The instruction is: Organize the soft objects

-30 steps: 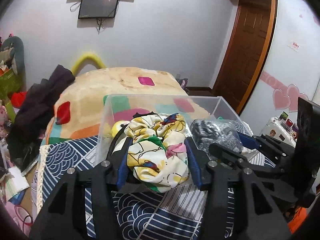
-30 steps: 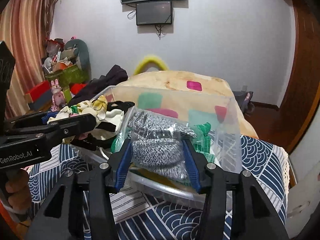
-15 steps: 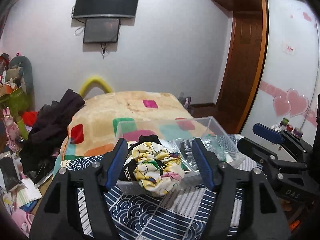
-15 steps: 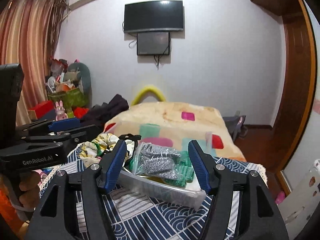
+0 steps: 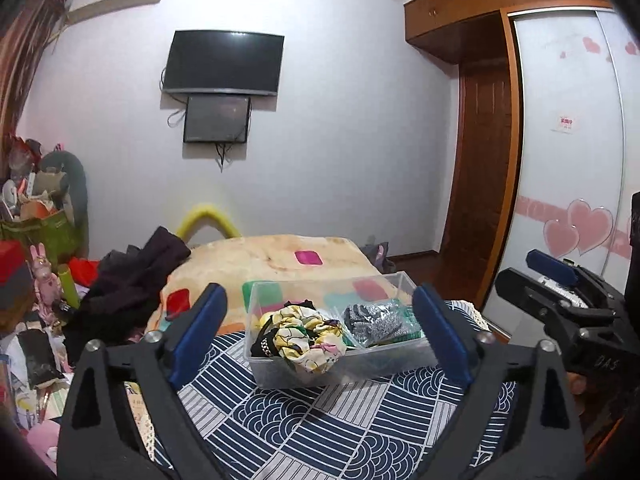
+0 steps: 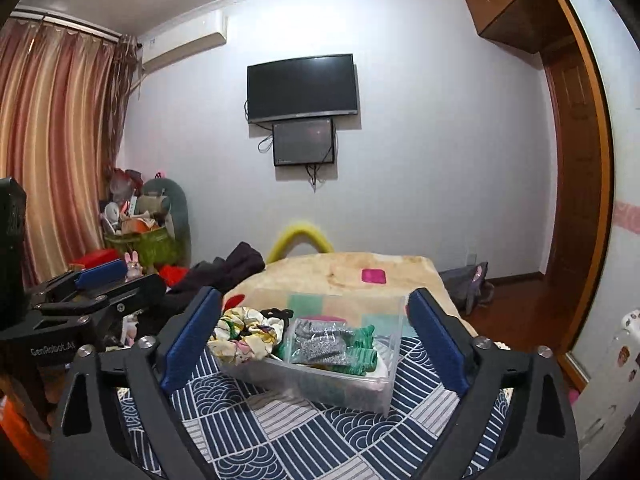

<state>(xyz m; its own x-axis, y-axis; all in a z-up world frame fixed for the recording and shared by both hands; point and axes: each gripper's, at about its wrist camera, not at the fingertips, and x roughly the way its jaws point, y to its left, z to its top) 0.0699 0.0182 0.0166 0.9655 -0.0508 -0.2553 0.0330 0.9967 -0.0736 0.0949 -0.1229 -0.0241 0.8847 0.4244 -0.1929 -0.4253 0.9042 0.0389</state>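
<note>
Your left gripper (image 5: 316,334) and right gripper (image 6: 314,334) both have jaws opening wide, gripping nothing. The clear bin (image 5: 360,364) sits at lower centre of both views on the blue patterned cloth (image 5: 340,424). Floral scrunchie (image 5: 308,336) lies at its left, bagged grey knit (image 5: 372,320) right.

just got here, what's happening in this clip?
A person with a claw in each hand is sorting soft things into a clear bin on a blue patterned cloth. A floral scrunchie hangs over the bin's edge, beside a bagged grey knit. The left claw and right claw are both opening, nothing gripped between the jaws; the bin just shows between them farther off.
</note>
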